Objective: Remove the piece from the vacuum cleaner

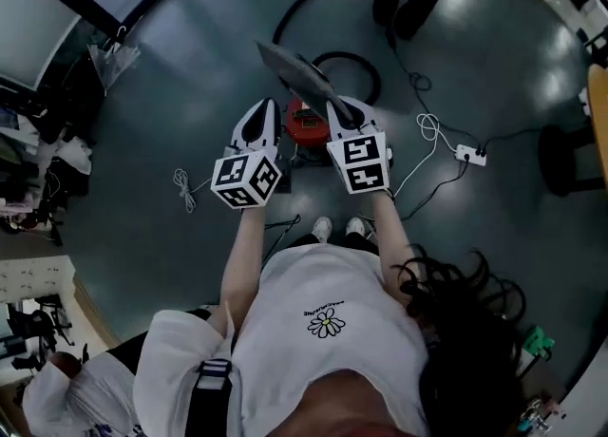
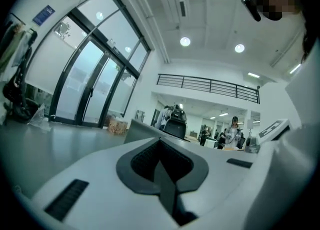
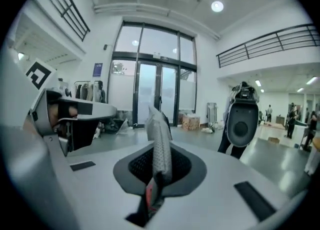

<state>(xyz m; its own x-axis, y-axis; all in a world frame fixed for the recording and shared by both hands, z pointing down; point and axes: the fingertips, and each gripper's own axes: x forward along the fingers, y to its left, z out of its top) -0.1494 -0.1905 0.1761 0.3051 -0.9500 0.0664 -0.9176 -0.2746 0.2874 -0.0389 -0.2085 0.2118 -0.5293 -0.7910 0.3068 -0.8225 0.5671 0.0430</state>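
The removal step was judged all but done: the piece (image 1: pixel 285 66), a flat grey panel with a mesh-like face, was seen clear of the red vacuum cleaner (image 1: pixel 306 123), held up above it and apart from it, while the cleaner stood on the floor (image 1: pixel 190 103) directly below. The right hand-held gripper (image 1: pixel 340 107) was closed on the piece, which was shown edge-on between its jaws in the right gripper view (image 3: pixel 159 134), with a small red part at the panel's lower end. The left hand-held gripper (image 1: pixel 269 107) was held level beside it, also above the cleaner, with its jaws together; a thin dark strip was seen in the seam between them in the left gripper view, and it could not be told whether that was an edge of the piece. A grey edge of the panel was seen just beyond the left jaws (image 2: pixel 140 130). The next move was judged to call for the panel to be carried away from the cleaner and lowered flat to the floor beside it, the grip kept firm because only a narrow edge was clamped.
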